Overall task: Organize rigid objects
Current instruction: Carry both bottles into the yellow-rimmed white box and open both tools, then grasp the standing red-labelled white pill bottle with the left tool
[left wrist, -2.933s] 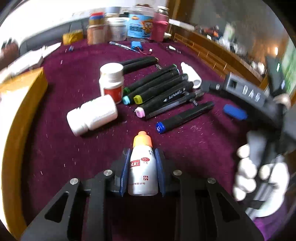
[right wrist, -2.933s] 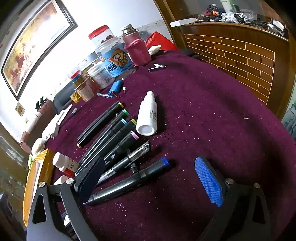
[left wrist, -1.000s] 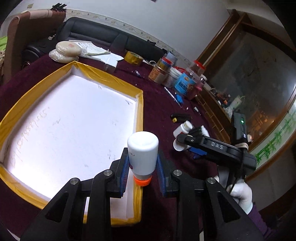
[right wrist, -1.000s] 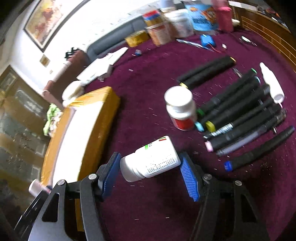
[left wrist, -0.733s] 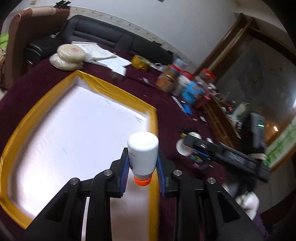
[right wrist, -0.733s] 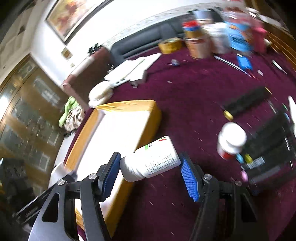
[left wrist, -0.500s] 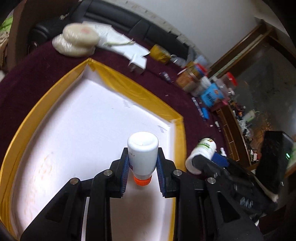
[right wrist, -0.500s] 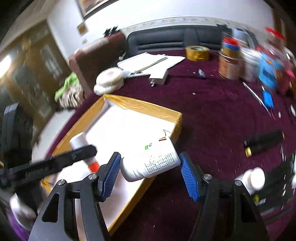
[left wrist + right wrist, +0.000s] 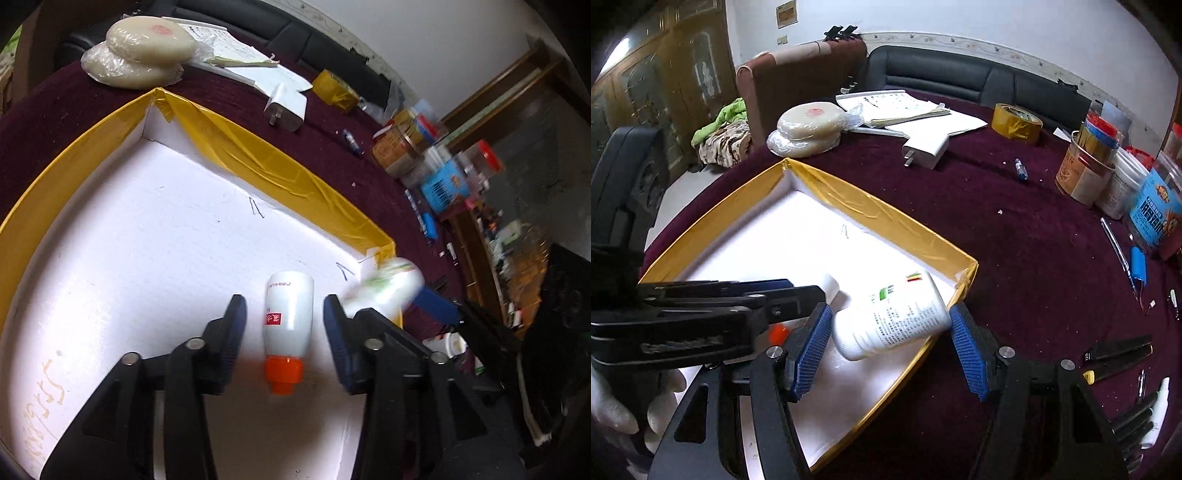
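At the left, the left gripper (image 9: pixel 282 330) reaches low over the white floor of a shallow box (image 9: pixel 236 158) edged in yellow tape, its blue-padded jaws spread wide. One small white dropper bottle (image 9: pixel 286 326) with an orange cap lies on its side between them, touching neither pad, cap pointing back toward the gripper, near the box's right-hand corner. In the right wrist view that gripper (image 9: pixel 798 291) enters level from the left, held in a white-gloved hand (image 9: pixel 613 410), with only a spot of the orange cap showing beneath it.

To its right, the right gripper (image 9: pixel 890 339) hangs over the same corner of the box (image 9: pixel 886 218). One white pill bottle (image 9: pixel 890 314) with a printed label sits tilted between its blue pads, cap end down and to the left; the left pad meets the cap, the right pad stands just beside the bottle's base, and whether the grip is firm cannot be told. From the left wrist view this bottle (image 9: pixel 384 291) is a blur just beyond the corner.

Farther right on the maroon tablecloth (image 9: pixel 1015 229): one white charger plug (image 9: pixel 925 149), one roll of yellow tape (image 9: pixel 1015 122), a cluster of jars (image 9: pixel 1086 170), and several black markers (image 9: pixel 1119 352) at the far right edge.
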`<state>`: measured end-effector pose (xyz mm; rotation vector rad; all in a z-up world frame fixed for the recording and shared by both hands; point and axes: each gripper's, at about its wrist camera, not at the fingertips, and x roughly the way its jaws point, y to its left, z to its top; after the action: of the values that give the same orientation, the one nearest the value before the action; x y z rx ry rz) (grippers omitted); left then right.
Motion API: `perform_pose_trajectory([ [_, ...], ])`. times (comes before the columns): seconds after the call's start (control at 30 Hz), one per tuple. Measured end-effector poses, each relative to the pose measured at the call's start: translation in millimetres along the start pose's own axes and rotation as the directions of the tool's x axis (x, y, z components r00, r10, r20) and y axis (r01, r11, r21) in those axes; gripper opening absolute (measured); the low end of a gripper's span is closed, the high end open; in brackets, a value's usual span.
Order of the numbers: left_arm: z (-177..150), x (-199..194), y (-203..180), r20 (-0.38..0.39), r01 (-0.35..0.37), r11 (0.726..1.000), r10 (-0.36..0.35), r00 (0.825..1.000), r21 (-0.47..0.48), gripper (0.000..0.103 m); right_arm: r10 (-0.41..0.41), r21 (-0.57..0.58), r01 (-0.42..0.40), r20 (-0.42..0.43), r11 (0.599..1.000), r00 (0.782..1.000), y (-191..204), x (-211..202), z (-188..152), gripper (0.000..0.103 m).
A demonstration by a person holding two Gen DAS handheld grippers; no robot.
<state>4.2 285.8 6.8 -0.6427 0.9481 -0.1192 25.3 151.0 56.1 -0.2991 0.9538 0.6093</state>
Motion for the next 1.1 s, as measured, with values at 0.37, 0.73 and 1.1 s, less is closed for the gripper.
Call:
perform_pose_trajectory([
  [0.37,-32.4,-30.0,18.1,0.096,0.028,0.996,-0.019,0.995,-0.09,0.059,0.026,0.217,-0.055,0.136,0.975,0.99,-53.2,-64.4,-28.6,0.06],
  [0.73,-50.6,-60.8,-3.8,0.114,0.104,0.988,-0.091,0.989,-0.111,0.069,-0.121,0.474,0.042,0.138,0.879,0.983,-158.3,-120.1,-116.0,0.062],
  [1.1,-111.2,-71.6,-71.0,0.047,0.137,0.99,-0.139,0.989,0.043,0.072,-0.015,0.513,-0.076,0.171,0.855,0.985,-174.1,-92.2,-96.2,0.062],
])
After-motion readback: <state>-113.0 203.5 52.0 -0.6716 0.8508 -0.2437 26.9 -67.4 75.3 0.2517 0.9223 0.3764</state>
